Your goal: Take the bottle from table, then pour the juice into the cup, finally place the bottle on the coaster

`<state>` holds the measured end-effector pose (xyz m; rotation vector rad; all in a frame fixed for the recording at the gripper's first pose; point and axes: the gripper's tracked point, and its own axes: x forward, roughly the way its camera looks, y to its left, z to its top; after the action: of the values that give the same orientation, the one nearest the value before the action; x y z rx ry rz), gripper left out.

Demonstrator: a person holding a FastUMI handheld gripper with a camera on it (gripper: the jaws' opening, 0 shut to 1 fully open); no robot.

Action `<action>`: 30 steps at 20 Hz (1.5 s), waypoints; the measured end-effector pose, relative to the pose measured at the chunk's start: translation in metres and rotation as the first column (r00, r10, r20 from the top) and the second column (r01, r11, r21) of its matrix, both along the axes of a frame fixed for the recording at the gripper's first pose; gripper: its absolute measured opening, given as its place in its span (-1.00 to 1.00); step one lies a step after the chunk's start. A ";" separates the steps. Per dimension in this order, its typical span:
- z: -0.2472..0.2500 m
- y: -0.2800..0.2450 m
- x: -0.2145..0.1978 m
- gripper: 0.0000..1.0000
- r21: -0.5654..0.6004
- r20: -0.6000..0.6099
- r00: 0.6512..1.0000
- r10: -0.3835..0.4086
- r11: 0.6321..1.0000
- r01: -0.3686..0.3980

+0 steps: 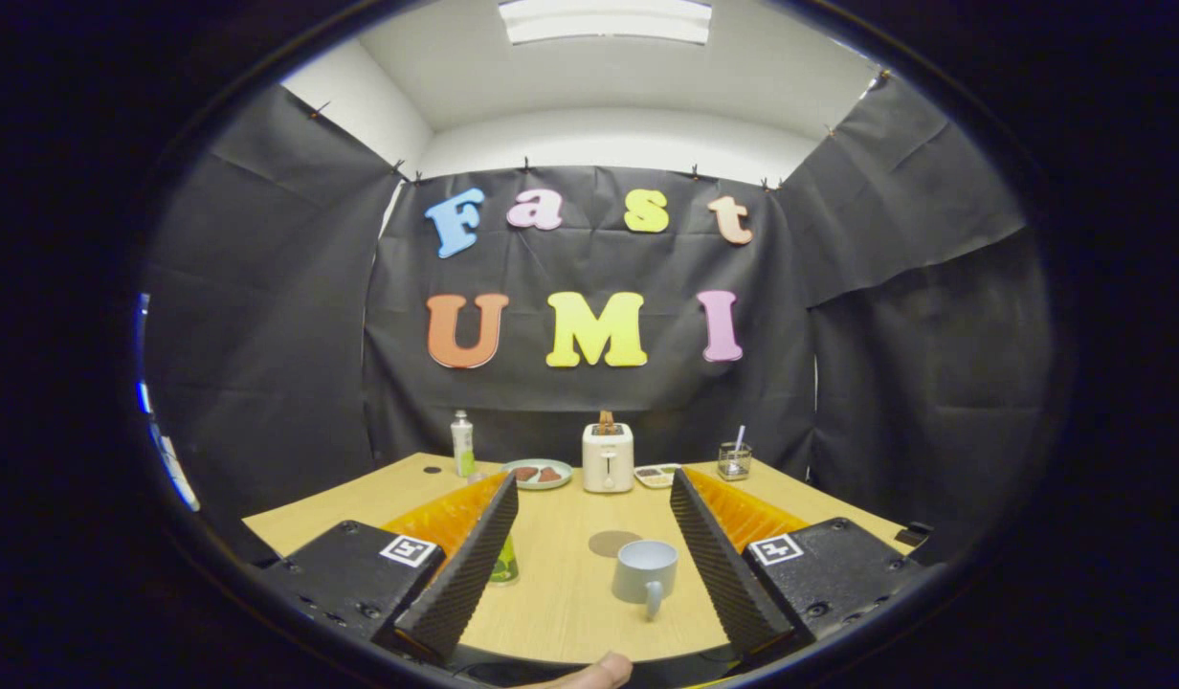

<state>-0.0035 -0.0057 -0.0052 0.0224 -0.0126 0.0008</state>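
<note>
Fingers [589, 565] spread wide; bare wooden worktop [570, 603] lies between them, broken by a grey handled mug [645, 572] and flat brown round coaster [613, 543]. A green bottle [504, 563] stands against the left finger. A white toaster [608, 458] blocks the far middle.

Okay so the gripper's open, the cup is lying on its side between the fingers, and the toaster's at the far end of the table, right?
Not quite: in the gripper view the cup stands upright between the fingers, mouth up. The rest holds: the gripper is open and the toaster stands at the far end of the table.
</note>
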 end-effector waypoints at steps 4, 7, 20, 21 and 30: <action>-0.006 0.006 0.005 1.00 -0.014 -0.011 1.000 0.004 1.000 -0.004; -0.020 0.018 0.015 1.00 -0.017 -0.040 0.999 0.027 0.999 -0.028; -0.060 0.082 0.091 1.00 0.015 -0.018 0.996 0.087 0.996 -0.086; -0.065 0.085 0.098 1.00 0.026 -0.024 0.996 0.088 0.996 -0.087; -0.099 0.125 0.160 1.00 0.043 -0.080 0.993 0.090 0.995 -0.086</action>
<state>0.1569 0.1192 -0.1037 0.0628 0.0704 0.0879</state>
